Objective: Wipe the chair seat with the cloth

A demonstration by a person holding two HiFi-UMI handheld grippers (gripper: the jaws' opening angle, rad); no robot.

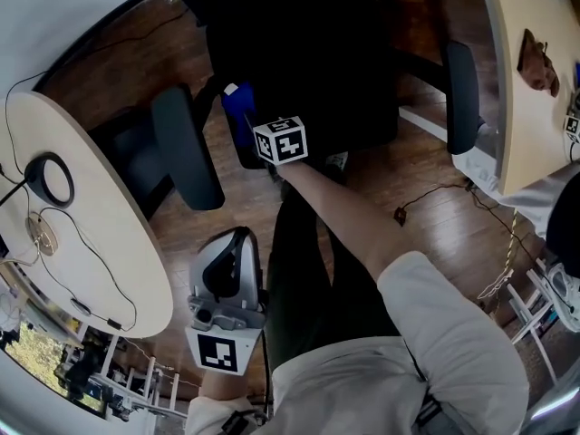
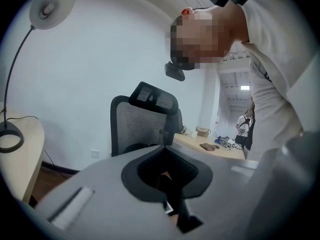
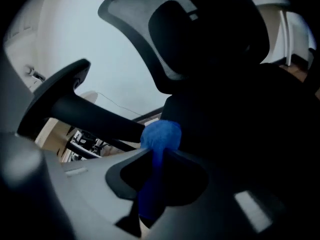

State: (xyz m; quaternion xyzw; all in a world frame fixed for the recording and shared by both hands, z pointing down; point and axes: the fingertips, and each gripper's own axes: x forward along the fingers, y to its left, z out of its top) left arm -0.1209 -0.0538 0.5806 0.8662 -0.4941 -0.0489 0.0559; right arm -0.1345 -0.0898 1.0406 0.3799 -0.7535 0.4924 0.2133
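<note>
Blue cloth (image 1: 237, 109) is pinched in the right tool (image 1: 258, 143), which is clenched on it; the right gripper view shows a bunched end poking out past the jaw tips and the rest trailing back between them. In the head view the person's right arm reaches out to about 12 o'clock. That puts the cloth at the near left edge of the black chair seat (image 1: 317, 71), just inside the left armrest (image 1: 186, 148). The other armrest (image 1: 462, 98) sits at about 2 o'clock.

Whether the cloth is pressing on the seat or hanging just above it cannot be made out, because the upholstery is so dark that it swallows the contact line. The same darkness hides any wiped track, damp patch or dirt, so nothing marks a part of the seat as finished.

Going by position alone, the grasp is made and the cloth has been carried to the seat. The wiping looks to be at its start or only partly through. The middle, the far side and the right side of the seat lie beyond the cloth and probably have to be covered yet.

At about 7 o'clock the left tool (image 1: 228, 261) is held back near the person's body, well apart from the chair. Its jaws are together on nothing, and it points up and away from the work. A pale bench (image 1: 100, 207) curves along 9 o'clock.
</note>
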